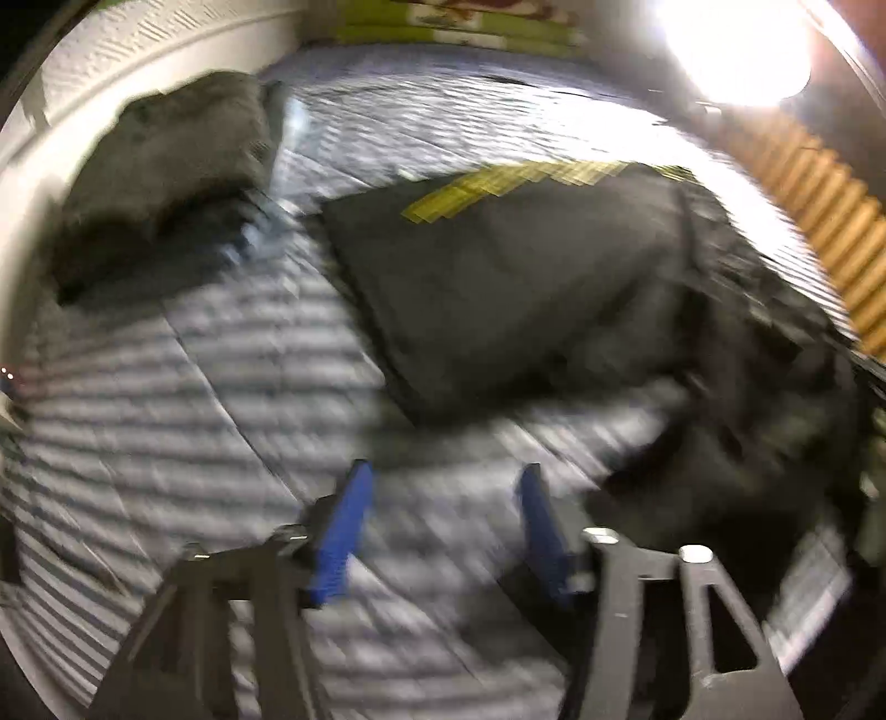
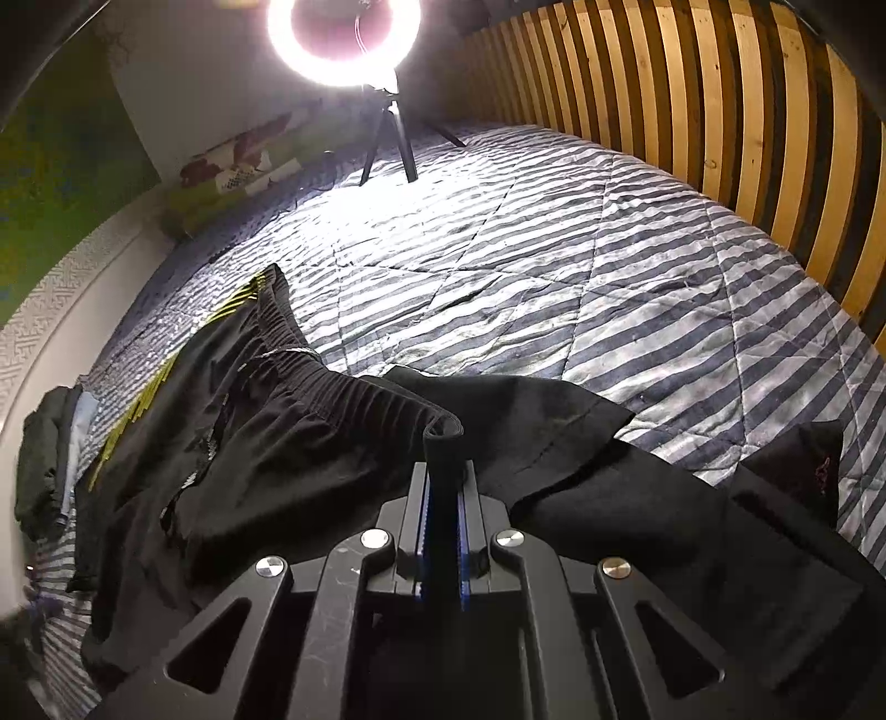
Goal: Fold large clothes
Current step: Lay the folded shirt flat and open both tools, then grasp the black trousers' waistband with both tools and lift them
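A pair of black trousers (image 2: 266, 443) with yellow-green side stripes and an elastic waistband lies on the striped bed cover (image 2: 554, 266). My right gripper (image 2: 443, 476) is shut on a fold of the black waistband, which sticks up between its blue pads. In the blurred left wrist view the same black trousers (image 1: 498, 266) lie ahead and to the right, with the yellow stripe at their far end. My left gripper (image 1: 443, 509) is open above the bed cover (image 1: 194, 387), holding nothing, short of the garment's near edge.
A grey folded garment (image 1: 166, 166) sits at the bed's far left, also seen as a dark pile (image 2: 44, 454). A ring light on a tripod (image 2: 343, 39) stands at the bed's far end. Wooden slats (image 2: 720, 111) line the right side. A white wall (image 1: 66, 99) borders the left.
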The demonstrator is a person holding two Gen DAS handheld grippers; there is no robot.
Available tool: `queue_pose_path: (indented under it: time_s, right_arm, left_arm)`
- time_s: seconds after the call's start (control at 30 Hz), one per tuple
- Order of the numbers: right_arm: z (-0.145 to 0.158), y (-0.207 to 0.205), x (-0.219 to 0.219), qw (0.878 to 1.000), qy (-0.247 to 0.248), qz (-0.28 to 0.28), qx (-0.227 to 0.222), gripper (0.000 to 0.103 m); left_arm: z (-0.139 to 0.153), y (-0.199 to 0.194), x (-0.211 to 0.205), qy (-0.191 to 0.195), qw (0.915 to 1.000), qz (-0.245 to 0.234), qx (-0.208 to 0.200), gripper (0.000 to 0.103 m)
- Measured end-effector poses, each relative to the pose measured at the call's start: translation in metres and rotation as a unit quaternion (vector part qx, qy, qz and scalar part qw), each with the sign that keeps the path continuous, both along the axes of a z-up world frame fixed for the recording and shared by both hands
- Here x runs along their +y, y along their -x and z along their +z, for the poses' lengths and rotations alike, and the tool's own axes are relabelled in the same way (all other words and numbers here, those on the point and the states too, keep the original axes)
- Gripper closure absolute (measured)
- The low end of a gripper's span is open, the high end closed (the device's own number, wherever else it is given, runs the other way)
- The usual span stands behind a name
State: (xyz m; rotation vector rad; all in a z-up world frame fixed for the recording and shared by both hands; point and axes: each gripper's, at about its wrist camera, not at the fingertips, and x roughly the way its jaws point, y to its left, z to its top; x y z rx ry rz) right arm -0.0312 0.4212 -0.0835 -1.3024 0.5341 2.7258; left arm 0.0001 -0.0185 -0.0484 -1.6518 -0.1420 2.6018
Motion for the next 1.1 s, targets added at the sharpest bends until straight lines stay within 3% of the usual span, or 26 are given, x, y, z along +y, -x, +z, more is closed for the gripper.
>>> queue_pose_path:
  time_s: [0.1,0.3,0.37,0.4,0.43,0.53,0.63,0.77,0.9,1.0,1.07,1.1]
  right_arm:
    - [0.007,-0.008,-0.002,1.0,0.004,0.012,0.008,0.089]
    - [0.044,-0.081,-0.048,0.996,-0.05,0.066,0.027,0.082]
    - [0.049,-0.118,-0.079,0.992,-0.03,0.121,0.019,0.081]
    - [0.049,-0.133,-0.096,0.988,-0.023,0.153,0.011,0.081]
    - [0.046,-0.151,-0.116,0.982,-0.008,0.186,-0.001,0.08]
    - [0.022,-0.174,-0.159,0.963,0.069,0.255,-0.049,0.08]
    - [-0.005,-0.191,-0.21,0.948,0.072,0.302,-0.074,0.08]
    - [-0.021,-0.195,-0.255,0.935,0.079,0.336,-0.087,0.08]
    - [-0.03,-0.189,-0.287,0.938,0.035,0.339,-0.067,0.075]
    - [-0.034,-0.184,-0.299,0.937,0.028,0.344,-0.059,0.072]
    - [-0.032,-0.179,-0.3,0.929,0.066,0.357,-0.078,0.079]
    - [-0.031,-0.176,-0.297,0.92,0.108,0.364,-0.097,0.096]
  left_arm:
    - [-0.014,-0.025,0.003,-0.043,0.9987,0.0,-0.027,0.035]
    - [-0.035,-0.015,0.007,-0.021,0.9994,0.0,-0.027,0.035]
    - [-0.037,-0.013,0.011,-0.041,0.9988,-0.006,-0.027,0.036]
    - [-0.037,-0.014,0.013,-0.04,0.9989,-0.009,-0.022,0.041]
    - [-0.036,-0.014,0.016,-0.038,0.999,-0.014,-0.018,0.054]
    - [-0.036,-0.014,0.021,-0.037,0.9987,-0.031,-0.016,0.081]
    - [-0.039,-0.007,0.017,-0.051,0.9979,-0.034,-0.02,0.093]
    - [-0.037,0.0,0.009,-0.074,0.9965,-0.031,-0.022,0.095]
    - [-0.03,0.002,0.005,-0.08,0.9961,-0.031,-0.02,0.095]
    - [-0.024,0.004,0.004,-0.077,0.9964,-0.028,-0.021,0.096]
    - [-0.018,0.004,0.006,-0.069,0.9969,-0.03,-0.021,0.096]
    - [-0.012,0.003,0.008,-0.062,0.9972,-0.037,-0.022,0.096]
